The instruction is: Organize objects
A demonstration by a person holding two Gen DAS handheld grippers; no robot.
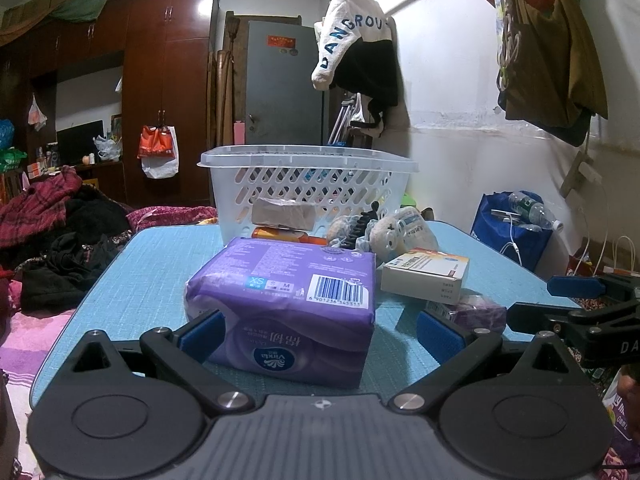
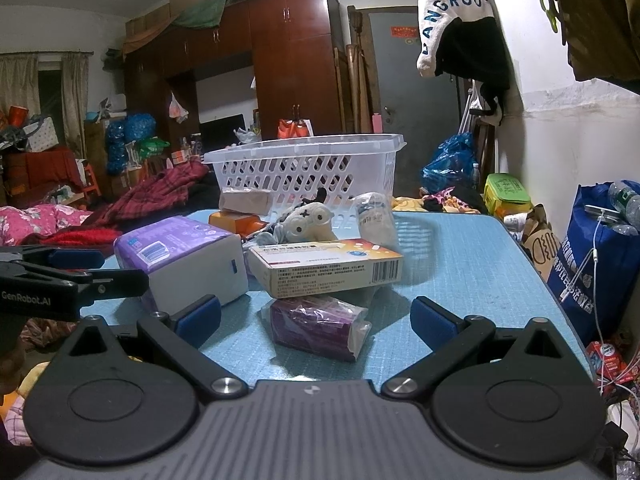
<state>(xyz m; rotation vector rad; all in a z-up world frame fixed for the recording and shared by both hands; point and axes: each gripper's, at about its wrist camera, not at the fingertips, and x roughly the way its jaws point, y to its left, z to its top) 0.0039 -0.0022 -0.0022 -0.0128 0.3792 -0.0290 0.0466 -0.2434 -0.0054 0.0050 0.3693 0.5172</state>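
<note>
closest to the left gripper (image 1: 318, 330) sits a purple tissue pack (image 1: 288, 304), lying flat on the blue table (image 1: 168, 256) with its barcode end up and its near face just between the blue pads. both jaws stand spread as wide as they go; the left pad seems just beside the pack's corner, the right one well apart from it, so nothing is gripped. the pack looks soft and bulky, so a wide opening is probably needed to straddle it at all.

the right gripper (image 2: 316, 318) is likewise fully open and holds nothing. a small purple packet (image 2: 316, 326) in clear wrap lies between its pads without touching either. resting partly on that packet, and so tilted, is a white medicine box (image 2: 328, 266).

behind these, a plush toy (image 2: 310, 222), an orange box (image 2: 236, 222) with a tan packet (image 2: 244, 200) on it, and a wrapped bundle (image 2: 374, 216) crowd against the foot of the white basket (image 2: 304, 172), which stands at the far side of the table. it is likely the place everything is meant to go; its inside cannot be read from here. the loose things remain on the table, so the sorting appears barely begun, each hand lined up on its nearest item.
</note>
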